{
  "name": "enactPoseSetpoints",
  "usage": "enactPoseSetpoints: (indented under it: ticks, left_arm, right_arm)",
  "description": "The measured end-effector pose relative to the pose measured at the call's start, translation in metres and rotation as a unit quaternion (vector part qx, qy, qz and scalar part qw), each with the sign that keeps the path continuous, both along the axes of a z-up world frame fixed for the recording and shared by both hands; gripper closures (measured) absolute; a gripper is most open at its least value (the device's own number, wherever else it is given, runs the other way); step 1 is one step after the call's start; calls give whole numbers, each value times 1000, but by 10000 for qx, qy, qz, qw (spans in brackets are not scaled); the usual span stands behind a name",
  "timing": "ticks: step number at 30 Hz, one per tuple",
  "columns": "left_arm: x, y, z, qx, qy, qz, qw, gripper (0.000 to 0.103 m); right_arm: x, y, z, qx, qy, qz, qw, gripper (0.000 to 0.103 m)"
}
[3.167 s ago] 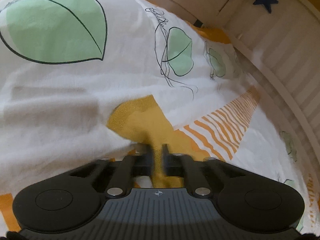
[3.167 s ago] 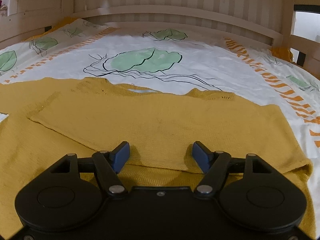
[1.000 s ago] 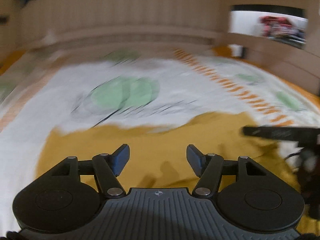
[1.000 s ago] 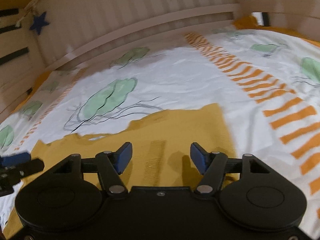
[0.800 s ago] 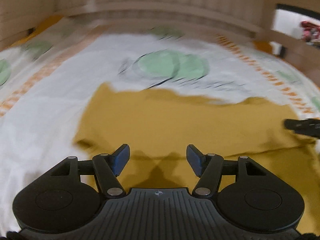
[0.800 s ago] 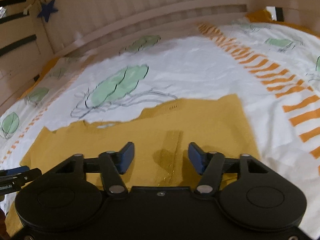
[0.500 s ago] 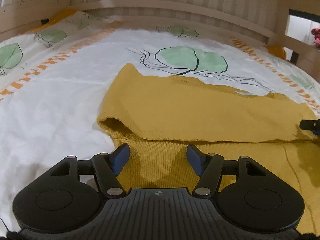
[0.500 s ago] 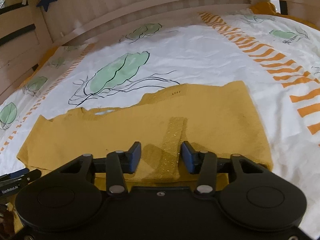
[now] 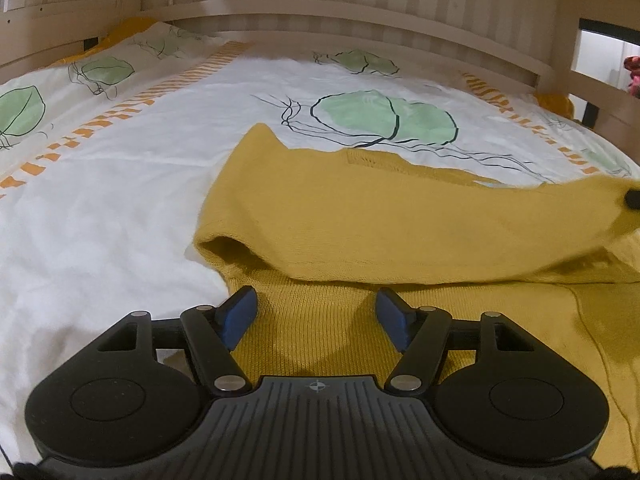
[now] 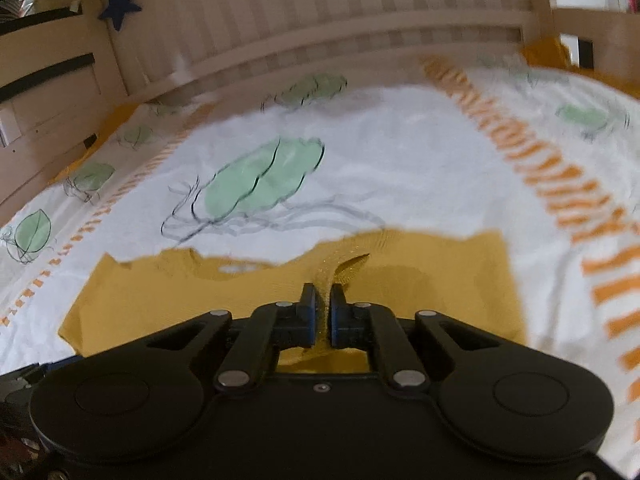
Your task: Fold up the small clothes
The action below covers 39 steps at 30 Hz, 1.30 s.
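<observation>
A mustard-yellow knit sweater (image 9: 360,216) lies on the bed, its sleeve folded across the body. My left gripper (image 9: 316,314) is open and empty, low over the sweater's ribbed lower part near its left edge. In the right wrist view the sweater (image 10: 440,280) lies flat, and my right gripper (image 10: 323,312) is shut on a pinched ridge of its knit fabric, lifting it slightly. The right gripper's tip (image 9: 632,198) shows at the far right of the left wrist view, at the raised sleeve end.
The bed has a white sheet (image 9: 100,200) printed with green leaves and orange stripes. A wooden slatted bed rail (image 9: 360,20) runs around the far side. A blue star (image 10: 120,8) hangs on the rail at the upper left.
My right gripper has closed on the sweater's fabric and pulled it up a little. My left gripper stays open and has settled lower over the sweater's left edge.
</observation>
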<state>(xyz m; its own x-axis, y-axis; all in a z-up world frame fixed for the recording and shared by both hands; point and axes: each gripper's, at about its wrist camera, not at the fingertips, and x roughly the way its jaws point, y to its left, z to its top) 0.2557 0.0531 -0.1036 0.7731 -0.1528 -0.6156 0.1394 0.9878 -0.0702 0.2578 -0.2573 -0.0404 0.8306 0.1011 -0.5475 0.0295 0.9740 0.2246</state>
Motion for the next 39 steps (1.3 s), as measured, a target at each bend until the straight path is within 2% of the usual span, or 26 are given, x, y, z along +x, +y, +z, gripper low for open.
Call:
enactPoseSetpoints:
  ticks: [5, 10, 13, 16, 18, 20, 22, 23, 27, 32, 34, 38, 39]
  left_arm:
    - [0, 0, 0, -4, -2, 0, 10000, 38]
    - [0, 0, 0, -3, -2, 0, 10000, 38]
    - [0, 0, 0, 0, -3, 1, 10000, 38]
    - [0, 0, 0, 0, -3, 2, 10000, 38]
    - [0, -1, 1, 12, -8, 1, 10000, 38]
    - [0, -1, 1, 12, -10, -1, 10000, 38]
    - [0, -1, 2, 8, -10, 0, 10000, 38]
    - [0, -2, 2, 16, -12, -1, 10000, 38]
    - [-1, -3, 3, 61, -23, 0, 10000, 38]
    - [-1, -2, 2, 59, -37, 0, 10000, 38]
    - [-1, -2, 2, 61, -37, 1, 10000, 38]
    - [-2, -3, 2, 85, -45, -1, 10000, 38]
    - [-2, -3, 3, 99, -48, -3, 9999, 38]
  right_arm:
    - [2, -17, 10, -465, -3, -178, 9988, 90]
    - [10, -25, -6, -625, 340, -235, 9972, 88]
    - [15, -28, -21, -746, 693, -464, 9937, 80]
    - [9, -30, -28, -918, 796, -828, 9891, 80]
    - [1, -31, -26, -939, 625, -1068, 9879, 79]
    - [-7, -25, -21, -932, 281, -1074, 9894, 78]
    - [-8, -16, -18, -871, 72, -879, 9923, 66]
    - [-7, -10, -19, -825, 14, -751, 9938, 64]
    - [6, 11, -28, -805, 51, -420, 9959, 64]
    - [14, 17, -50, -797, 271, -512, 9951, 64]
    - [12, 19, -56, -861, 208, -503, 9948, 63]
    - [9, 26, -60, -1053, 123, -423, 9935, 55]
    - [9, 27, -61, -1089, 111, -406, 9932, 50]
